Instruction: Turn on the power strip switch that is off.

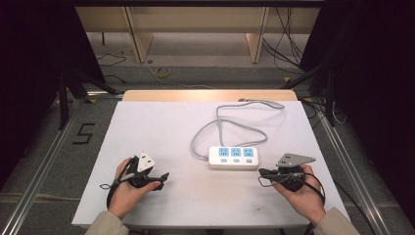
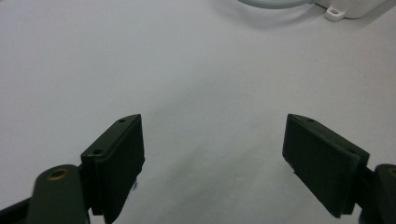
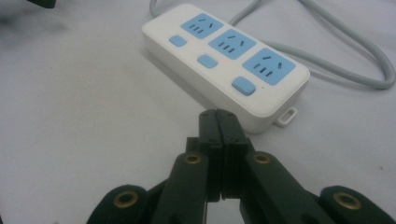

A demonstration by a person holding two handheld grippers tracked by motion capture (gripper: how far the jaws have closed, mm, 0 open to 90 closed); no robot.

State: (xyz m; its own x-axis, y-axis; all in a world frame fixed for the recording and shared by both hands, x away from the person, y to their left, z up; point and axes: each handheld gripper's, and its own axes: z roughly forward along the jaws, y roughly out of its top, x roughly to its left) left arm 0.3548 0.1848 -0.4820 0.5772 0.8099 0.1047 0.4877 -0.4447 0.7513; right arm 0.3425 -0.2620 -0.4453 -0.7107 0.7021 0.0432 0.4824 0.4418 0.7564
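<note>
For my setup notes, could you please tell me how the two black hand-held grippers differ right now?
The left black hand-held gripper has its jaws wide apart over bare white tabletop; the right black hand-held gripper has its jaws pressed together, empty, tips close to the white power strip with blue sockets. Both hold nothing and point inward.

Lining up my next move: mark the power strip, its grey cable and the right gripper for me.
power strip [image 3: 224,60]: right gripper view, on the white top face beside the middle socket.
grey cable [image 1: 230,131]: high view, on the looped stretch behind the strip.
right gripper [image 3: 221,122]: right gripper view, at the tips of the closed jaws.
</note>
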